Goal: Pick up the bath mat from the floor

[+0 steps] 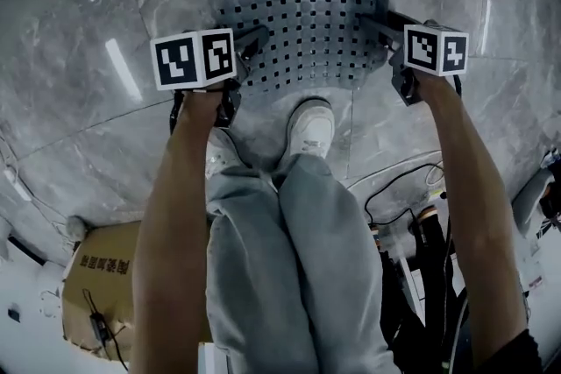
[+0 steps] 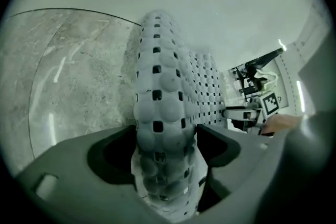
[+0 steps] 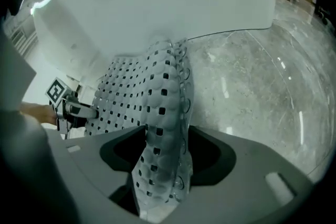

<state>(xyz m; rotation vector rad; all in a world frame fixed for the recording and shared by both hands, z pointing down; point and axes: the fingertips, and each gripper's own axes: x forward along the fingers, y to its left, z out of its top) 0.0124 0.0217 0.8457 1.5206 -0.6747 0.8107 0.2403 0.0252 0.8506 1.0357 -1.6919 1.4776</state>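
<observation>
A grey bath mat (image 1: 289, 4) with square holes and rounded bumps lies on the marble floor ahead of my feet. My left gripper (image 1: 259, 39) is at its near left corner and my right gripper (image 1: 372, 26) is at its near right corner. In the left gripper view the mat's edge (image 2: 157, 76) is bunched into a fold that fills the gap between the jaws of my left gripper (image 2: 165, 136). The right gripper view shows the same on the other side: a raised fold of the mat (image 3: 163, 92) is pinched in my right gripper (image 3: 165, 139).
My white shoe (image 1: 308, 129) and grey trouser legs stand just behind the mat. A cardboard box (image 1: 101, 276) sits at the lower left, and black cables (image 1: 394, 188) trail at the lower right. A white tub wall (image 2: 210, 8) rises beyond the mat.
</observation>
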